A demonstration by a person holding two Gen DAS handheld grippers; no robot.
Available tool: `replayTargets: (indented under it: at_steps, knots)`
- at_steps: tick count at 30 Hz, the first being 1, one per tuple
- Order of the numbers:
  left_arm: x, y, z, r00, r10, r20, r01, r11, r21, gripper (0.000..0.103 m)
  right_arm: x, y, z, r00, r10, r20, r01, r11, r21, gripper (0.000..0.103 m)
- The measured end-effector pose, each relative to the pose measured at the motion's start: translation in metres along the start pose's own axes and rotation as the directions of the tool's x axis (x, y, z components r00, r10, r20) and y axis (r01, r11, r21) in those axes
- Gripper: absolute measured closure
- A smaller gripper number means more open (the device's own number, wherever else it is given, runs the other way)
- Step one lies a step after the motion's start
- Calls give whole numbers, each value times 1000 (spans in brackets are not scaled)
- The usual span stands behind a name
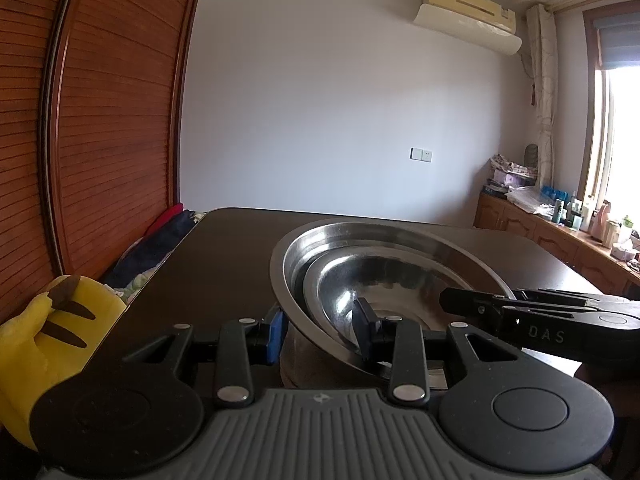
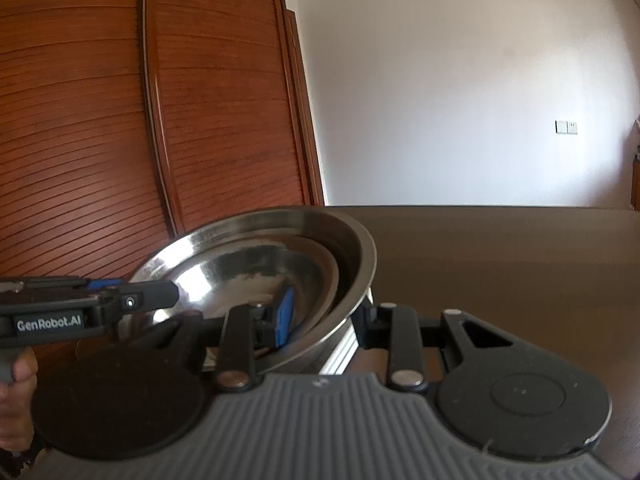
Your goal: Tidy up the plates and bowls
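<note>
On the desk point(image 1: 224, 248), left to right: left tool point(image 1: 318, 330) straddles the near-left rim of the steel bowls point(image 1: 384, 276), one pad outside, one inside, partly closed w/ rim between; contact hard to confirm. Bowls are nested, tilted, a smaller one inside the big one. Right tool point(image 2: 324, 316) likewise spans the opposite rim, blue pad inside, other finger outside below the rim, its grip unclear. Bowl underside hidden behind tool bodies.

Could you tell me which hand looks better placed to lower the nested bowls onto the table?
Left, only narrowly: the left gripper clamps across both walls of the nested bowls; the right gripper likewise grips the rim, so either would probably serve.
</note>
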State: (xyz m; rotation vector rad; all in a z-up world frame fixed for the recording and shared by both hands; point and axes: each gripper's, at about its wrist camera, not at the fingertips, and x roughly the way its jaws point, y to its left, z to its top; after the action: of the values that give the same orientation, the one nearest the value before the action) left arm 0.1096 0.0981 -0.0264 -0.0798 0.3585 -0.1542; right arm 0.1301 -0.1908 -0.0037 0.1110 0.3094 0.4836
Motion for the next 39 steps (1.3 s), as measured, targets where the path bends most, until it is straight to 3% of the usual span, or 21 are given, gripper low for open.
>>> replayTargets:
  at_steps: [10,15,17,20,24,34,39]
  knots:
    - [3,-2,-2,1000,7,1,-7,1000,3,37,5,3,-1,1000,1,1,-1,1000,2,70]
    - [3,-1,-3,1000,0,1,0,1000,-12,32,4,5,0,1000,0,6,0,1000,-11,67]
    - [3,0,-3,1000,-9,-2,9,1000,-18,30,3,5,0,1000,-1,10,1,1000,-19,62]
    - [0,-3,-2,1000,12,25,-12,1000,3,16,2,7,-2,1000,6,21,-5,999,-37,53]
    - [-4,-4,4,999,12,45,-12,1000,7,12,-1,14,-1,998,-39,50,44,993,-107,38]
    - [-25,-18,22,993,31,112,-37,998,56,0,-23,5,11,995,-64,80,71,994,-86,34]
    - [-42,-31,31,991,15,135,-26,996,85,0,-55,1,21,988,-102,118,112,990,-85,32]
